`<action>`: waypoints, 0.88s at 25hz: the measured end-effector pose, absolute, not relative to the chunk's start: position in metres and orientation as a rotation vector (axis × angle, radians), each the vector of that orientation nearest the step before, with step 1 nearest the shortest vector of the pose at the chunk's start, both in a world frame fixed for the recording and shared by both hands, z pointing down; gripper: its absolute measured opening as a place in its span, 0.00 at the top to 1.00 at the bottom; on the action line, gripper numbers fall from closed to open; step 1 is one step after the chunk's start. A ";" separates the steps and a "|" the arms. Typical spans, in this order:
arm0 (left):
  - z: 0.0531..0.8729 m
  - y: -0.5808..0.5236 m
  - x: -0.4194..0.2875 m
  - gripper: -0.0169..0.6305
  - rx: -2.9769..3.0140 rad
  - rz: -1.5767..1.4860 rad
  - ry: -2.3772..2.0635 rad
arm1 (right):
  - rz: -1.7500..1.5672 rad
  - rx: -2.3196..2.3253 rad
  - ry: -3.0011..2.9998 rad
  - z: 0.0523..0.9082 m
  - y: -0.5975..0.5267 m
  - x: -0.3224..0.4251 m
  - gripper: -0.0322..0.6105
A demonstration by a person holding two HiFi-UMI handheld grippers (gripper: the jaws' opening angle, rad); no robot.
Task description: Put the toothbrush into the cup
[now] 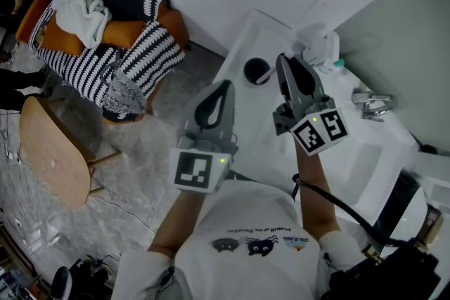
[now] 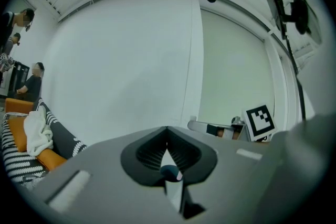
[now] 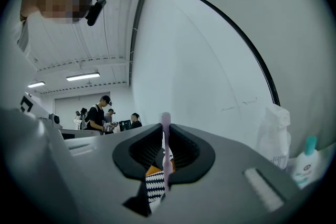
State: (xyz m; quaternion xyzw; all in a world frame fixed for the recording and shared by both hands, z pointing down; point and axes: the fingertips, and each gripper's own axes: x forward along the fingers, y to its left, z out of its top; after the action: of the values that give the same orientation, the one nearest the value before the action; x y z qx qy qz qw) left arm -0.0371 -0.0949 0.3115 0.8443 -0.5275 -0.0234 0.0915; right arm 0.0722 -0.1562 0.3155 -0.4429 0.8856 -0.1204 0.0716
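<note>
Cup near pouch, bottle; right tongs grip toothbrush.

Cup on counter, ahead, between left gripper and right gripper. Toothbrush upright in right jaws. Faucet right. Armchair far left, table before it.

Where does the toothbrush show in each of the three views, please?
Head view: cannot be made out at the tips of the right gripper.
Left gripper view: not in it.
Right gripper view: toothbrush upright at centre, clamped between the jaws, its pale end above them.
Shared landmark: striped armchair, upper left in head view; armchair lower left in left gripper view; armchair glimpsed under the jaws in right gripper view.
</note>
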 end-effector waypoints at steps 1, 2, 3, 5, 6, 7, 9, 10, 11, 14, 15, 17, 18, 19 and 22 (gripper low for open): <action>0.312 -0.095 -0.037 0.97 2.507 -0.071 -1.568 | -0.363 -1.333 2.661 0.316 -0.156 0.072 0.89; 0.312 -0.095 -0.038 0.97 2.505 -0.071 -1.569 | -0.363 -1.334 2.661 0.316 -0.156 0.073 0.89; 0.312 -0.095 -0.038 0.97 2.505 -0.070 -1.568 | -0.364 -1.335 2.660 0.317 -0.157 0.073 0.89; 0.312 -0.095 -0.038 0.97 2.506 -0.065 -1.567 | -0.368 -1.337 2.659 0.318 -0.157 0.073 0.89; 0.312 -0.095 -0.037 0.97 2.507 -0.061 -1.566 | -0.371 -1.339 2.658 0.318 -0.157 0.073 0.89; 0.312 -0.095 -0.037 0.97 2.508 -0.058 -1.565 | -0.373 -1.341 2.657 0.319 -0.157 0.073 0.89; 0.312 -0.095 -0.037 0.97 2.509 -0.059 -1.565 | -0.376 -1.343 2.657 0.320 -0.158 0.073 0.89; 0.311 -0.095 -0.037 0.97 2.510 -0.061 -1.566 | -0.378 -1.343 2.658 0.320 -0.158 0.073 0.89; 0.311 -0.095 -0.037 0.97 2.510 -0.062 -1.567 | -0.380 -1.343 2.659 0.321 -0.158 0.073 0.89; 0.311 -0.096 -0.037 0.97 2.511 -0.065 -1.570 | -0.382 -1.344 2.660 0.323 -0.158 0.074 0.89; 0.312 -0.096 -0.038 0.97 2.509 -0.063 -1.571 | -0.383 -1.346 2.661 0.324 -0.158 0.074 0.89; 0.313 -0.096 -0.038 0.97 2.505 -0.058 -1.570 | -0.386 -1.350 2.662 0.325 -0.158 0.074 0.89; 0.313 -0.096 -0.038 0.97 2.504 -0.056 -1.569 | -0.389 -1.351 2.663 0.326 -0.158 0.074 0.89; 0.313 -0.096 -0.039 0.97 2.504 -0.055 -1.568 | -0.391 -1.352 2.664 0.327 -0.159 0.074 0.89; 0.314 -0.098 -0.038 0.97 2.506 -0.052 -1.568 | -0.397 -1.354 2.664 0.329 -0.160 0.074 0.89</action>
State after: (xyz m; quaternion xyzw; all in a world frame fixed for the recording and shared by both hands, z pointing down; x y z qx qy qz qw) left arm -0.0376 -0.0979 0.3137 0.8441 -0.5279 -0.0174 0.0923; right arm 0.0744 -0.1596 0.3293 -0.4481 0.8820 -0.1315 0.0635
